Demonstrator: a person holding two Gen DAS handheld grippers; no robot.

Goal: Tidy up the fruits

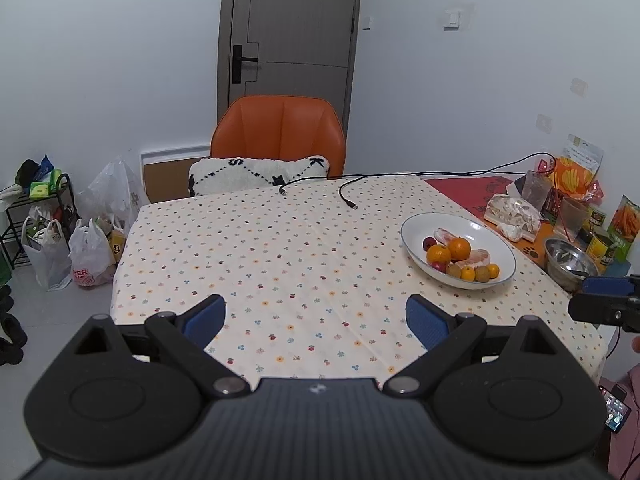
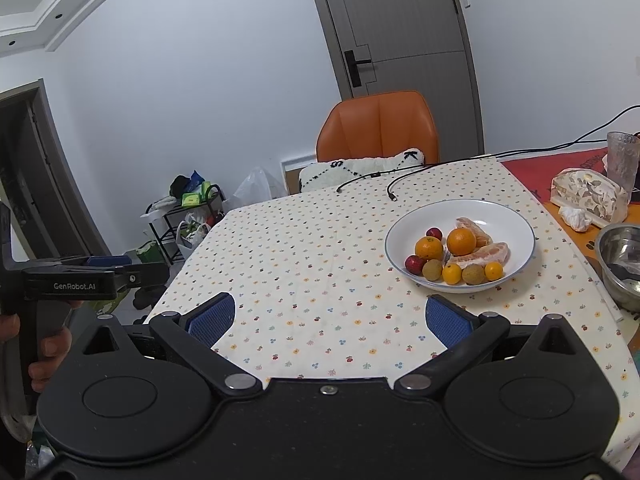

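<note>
the left gripper is held above the near part of the tabletop, its jaws spread wide with nothing between them. the right gripper is held likewise, jaws wide apart and empty; its tip is also seen at the right edge of the left wrist view. a white bowl stands on the dotted cloth toward the right side of the tabletop, well ahead of both grippers. in the bowl are gathered 2 oranges, 2 peeled pomelo pieces, 2 small red fruits, 2 brownish round fruits and 2 small yellow-orange fruits, all lying close together. a steel bowl is seen just right of the white bowl, and a wrapped package lies behind it. 2 black cables are draped over the far edge, in front of an orange chair.
</note>
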